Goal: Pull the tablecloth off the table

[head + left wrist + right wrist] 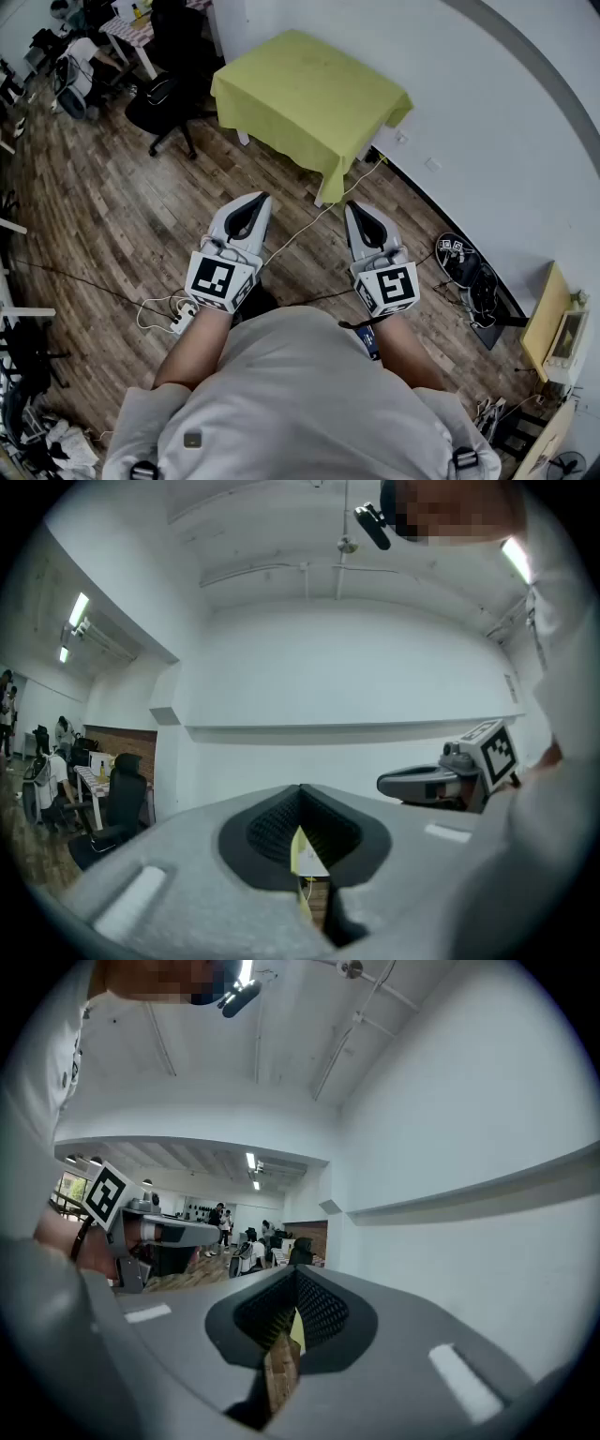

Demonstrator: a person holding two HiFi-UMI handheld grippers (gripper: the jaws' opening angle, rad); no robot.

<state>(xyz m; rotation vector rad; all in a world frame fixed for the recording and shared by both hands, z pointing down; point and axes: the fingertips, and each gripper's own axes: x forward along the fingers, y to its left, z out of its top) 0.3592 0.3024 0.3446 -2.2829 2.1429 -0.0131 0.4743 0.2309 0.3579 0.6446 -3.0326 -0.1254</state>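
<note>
A yellow-green tablecloth [305, 94] lies spread over a small table [242, 137], covering the whole top, with its edges and corners hanging down the sides. Only the table's white legs show below the cloth. The table stands close to a white wall [487, 122] on a wood plank floor [103, 206], ahead of me and well apart from both of my tools.

I hold my left gripper [251, 214] and my right gripper [361, 214] side by side in front of my body, both level and pointing toward the table. Neither one touches the cloth. In the left gripper view the two jaws are pressed together with nothing between them, and a thin sliver of the yellow-green cloth shows far off through the slit. In the right gripper view the jaws are likewise pressed together and hold nothing. Each gripper carries a cube with black and white square markers, close to my wrist.

A white cable [309, 225] runs across the floor from under the table to a power strip [184, 319] near my left side. A black office chair [169, 94] stands to the left of the table, and further left people sit at a desk
</note>
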